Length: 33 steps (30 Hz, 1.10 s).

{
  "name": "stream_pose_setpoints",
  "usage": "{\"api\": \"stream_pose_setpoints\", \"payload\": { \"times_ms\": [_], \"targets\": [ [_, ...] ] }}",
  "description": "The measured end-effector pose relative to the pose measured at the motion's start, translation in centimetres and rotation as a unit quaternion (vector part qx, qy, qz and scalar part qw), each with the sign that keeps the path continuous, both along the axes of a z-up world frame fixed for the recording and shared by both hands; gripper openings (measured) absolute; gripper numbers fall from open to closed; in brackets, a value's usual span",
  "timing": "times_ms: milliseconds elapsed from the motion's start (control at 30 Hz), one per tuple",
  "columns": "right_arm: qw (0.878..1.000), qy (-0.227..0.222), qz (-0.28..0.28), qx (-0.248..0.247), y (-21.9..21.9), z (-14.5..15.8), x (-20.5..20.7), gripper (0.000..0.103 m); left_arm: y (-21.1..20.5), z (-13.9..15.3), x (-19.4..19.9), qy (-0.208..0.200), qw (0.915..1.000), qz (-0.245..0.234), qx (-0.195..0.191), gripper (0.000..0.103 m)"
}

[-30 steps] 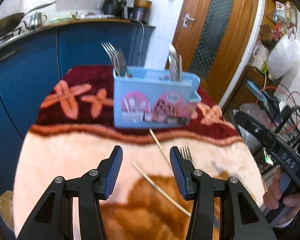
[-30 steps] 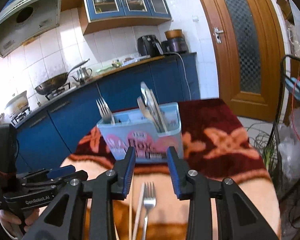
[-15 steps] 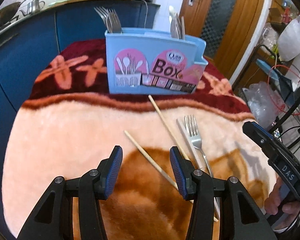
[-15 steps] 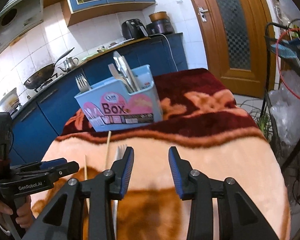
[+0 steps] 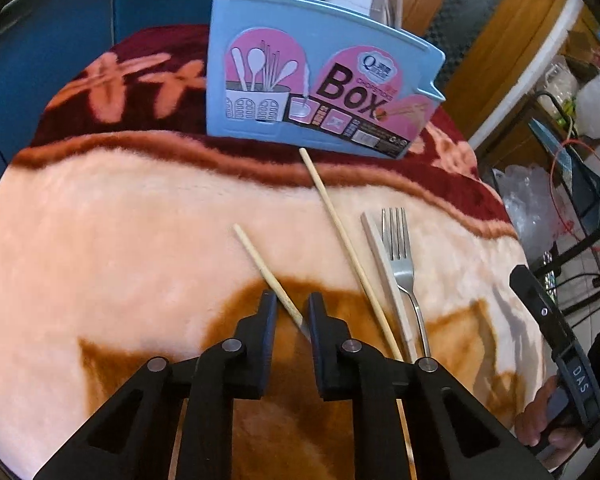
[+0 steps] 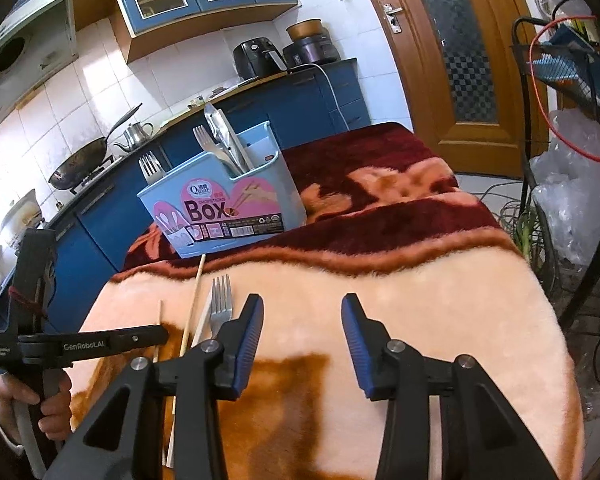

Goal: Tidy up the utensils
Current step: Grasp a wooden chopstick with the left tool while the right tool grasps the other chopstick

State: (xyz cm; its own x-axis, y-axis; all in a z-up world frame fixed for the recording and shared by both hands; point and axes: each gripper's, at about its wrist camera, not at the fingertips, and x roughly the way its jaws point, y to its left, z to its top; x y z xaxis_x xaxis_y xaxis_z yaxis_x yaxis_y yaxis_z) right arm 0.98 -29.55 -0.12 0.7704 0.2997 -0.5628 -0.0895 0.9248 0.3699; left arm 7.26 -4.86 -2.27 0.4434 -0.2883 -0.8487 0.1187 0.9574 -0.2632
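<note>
Narrowed almost to a slit, the jaws of the left gripper (image 5: 292, 314) stand on both sides of the short chopstick (image 5: 266, 268), near its lower end; whether the pads already press it I cannot tell. The right gripper (image 6: 302, 334) has its jaws wide and empty, above bare blanket (image 6: 400, 292).

The step in hand seems to be the pickup of this chopstick. To do it well, the closing should finish squarely across the thin stick, because a round stick can roll out of the pads on soft pile. The lift should go straight up, away from the long chopstick (image 5: 340, 232), which lies near, with the fork (image 5: 400, 248) beyond it. The blue box (image 5: 316, 88) stands behind, with forks and other cutlery upright inside.
</note>
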Motion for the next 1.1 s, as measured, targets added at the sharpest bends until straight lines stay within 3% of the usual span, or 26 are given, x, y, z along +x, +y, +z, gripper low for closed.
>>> {"api": "stream_pose_setpoints", "payload": {
  "times_ms": [133,367,567,933,1100],
  "targets": [
    [1.000,0.001,0.008,0.010,-0.2,-0.1,0.4,0.045,0.5,0.1,0.3,-0.002,0.9997,0.016,-0.015,0.005],
    [1.000,0.016,0.021,0.016,-0.2,-0.9,1.1,0.045,2.0,0.5,0.8,-0.017,0.9982,0.053,-0.023,0.005],
    [0.999,0.024,0.024,0.006,0.4,-1.1,1.2,0.045,4.0,0.4,1.6,-0.017,0.9966,0.080,0.003,0.004],
    [0.998,0.040,0.040,-0.018,2.6,0.0,1.5,0.046,4.4,0.2,1.9,0.016,0.9996,0.017,0.017,0.007],
    [0.996,0.060,0.061,-0.027,4.7,0.6,2.3,0.046,4.7,0.1,1.6,-0.001,0.9999,-0.012,0.009,0.007]
  ]
}}
